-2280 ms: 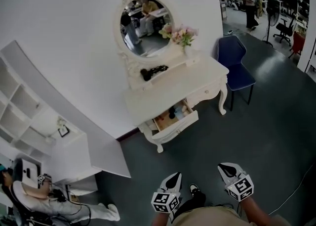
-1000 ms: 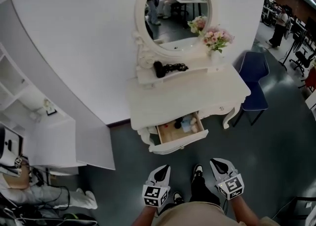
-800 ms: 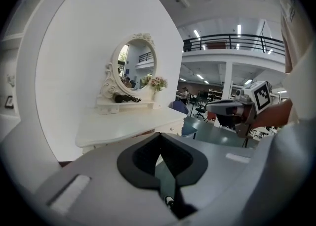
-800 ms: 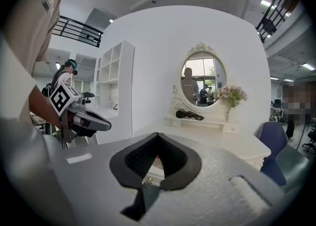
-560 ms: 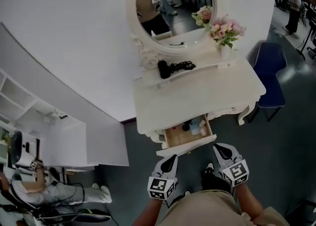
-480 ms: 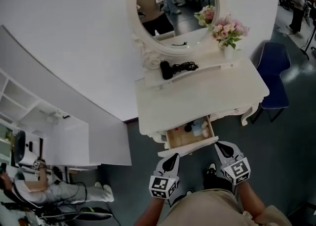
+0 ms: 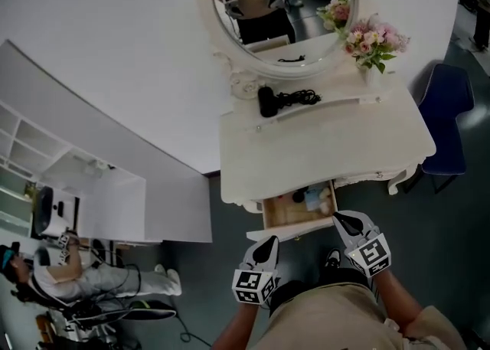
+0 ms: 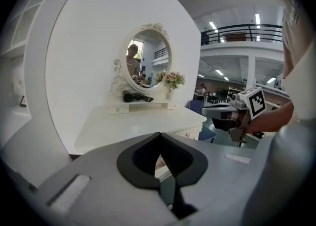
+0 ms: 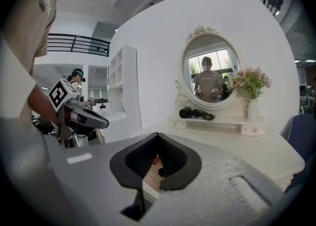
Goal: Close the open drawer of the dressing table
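The white dressing table (image 7: pixel 329 142) stands against the wall, and its left drawer (image 7: pixel 298 207) is pulled out, with small items inside. The drawer's front panel (image 7: pixel 295 230) faces me. My left gripper (image 7: pixel 269 242) is shut and empty, its tips just below the left part of that panel. My right gripper (image 7: pixel 338 219) is shut too, at the panel's right end; touch cannot be told. In the left gripper view the shut left gripper (image 8: pixel 159 136) points at the table top (image 8: pixel 138 123). In the right gripper view the right gripper (image 9: pixel 157 135) hangs over the drawer's wooden inside (image 9: pixel 152 169).
An oval mirror (image 7: pixel 283 11), a vase of pink flowers (image 7: pixel 375 40) and a black hair dryer (image 7: pixel 279 99) sit at the table's back. A blue chair (image 7: pixel 452 122) stands to the right. A white shelf unit (image 7: pixel 84 188) and a seated person (image 7: pixel 46 272) are at the left.
The dressing table has come much closer as I walked up to it. Both grippers, still shut, have gone from well short of the drawer to its front panel.
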`<action>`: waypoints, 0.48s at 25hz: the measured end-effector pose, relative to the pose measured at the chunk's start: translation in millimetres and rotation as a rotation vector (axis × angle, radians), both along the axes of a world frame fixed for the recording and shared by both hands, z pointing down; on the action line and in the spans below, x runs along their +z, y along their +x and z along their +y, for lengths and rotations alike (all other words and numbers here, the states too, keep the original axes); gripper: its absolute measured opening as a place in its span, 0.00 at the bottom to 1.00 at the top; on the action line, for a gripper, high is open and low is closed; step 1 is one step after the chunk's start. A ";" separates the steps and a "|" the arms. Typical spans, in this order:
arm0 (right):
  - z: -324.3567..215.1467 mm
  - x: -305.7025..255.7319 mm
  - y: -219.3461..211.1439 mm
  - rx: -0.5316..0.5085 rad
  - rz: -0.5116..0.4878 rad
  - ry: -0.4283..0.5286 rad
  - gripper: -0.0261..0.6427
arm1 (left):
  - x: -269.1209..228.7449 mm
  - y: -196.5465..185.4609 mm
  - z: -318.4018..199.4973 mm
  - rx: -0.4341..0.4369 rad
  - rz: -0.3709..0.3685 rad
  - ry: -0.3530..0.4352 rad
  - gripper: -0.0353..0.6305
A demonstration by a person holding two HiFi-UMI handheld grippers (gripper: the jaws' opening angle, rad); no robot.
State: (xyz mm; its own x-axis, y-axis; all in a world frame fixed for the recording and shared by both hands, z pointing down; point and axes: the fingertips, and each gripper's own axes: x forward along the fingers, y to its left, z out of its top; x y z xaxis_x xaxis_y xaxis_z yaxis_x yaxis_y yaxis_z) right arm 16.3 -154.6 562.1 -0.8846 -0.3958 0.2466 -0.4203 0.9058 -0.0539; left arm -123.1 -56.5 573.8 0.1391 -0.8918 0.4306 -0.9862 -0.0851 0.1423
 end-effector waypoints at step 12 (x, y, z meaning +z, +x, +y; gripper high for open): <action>-4.4 -9.4 -4.3 -0.080 -0.020 -0.012 0.04 | 35.7 -23.4 13.8 -0.131 0.028 -0.131 0.08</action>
State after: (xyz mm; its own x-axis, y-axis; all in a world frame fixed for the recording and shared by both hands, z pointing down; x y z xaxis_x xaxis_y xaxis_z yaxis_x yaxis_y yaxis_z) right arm 12.0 -159.0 552.7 -0.9181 -0.3205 0.2333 -0.3451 0.9357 -0.0727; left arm -146.6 -42.7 609.6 0.0392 -0.8394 0.5421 -0.9831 0.0645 0.1710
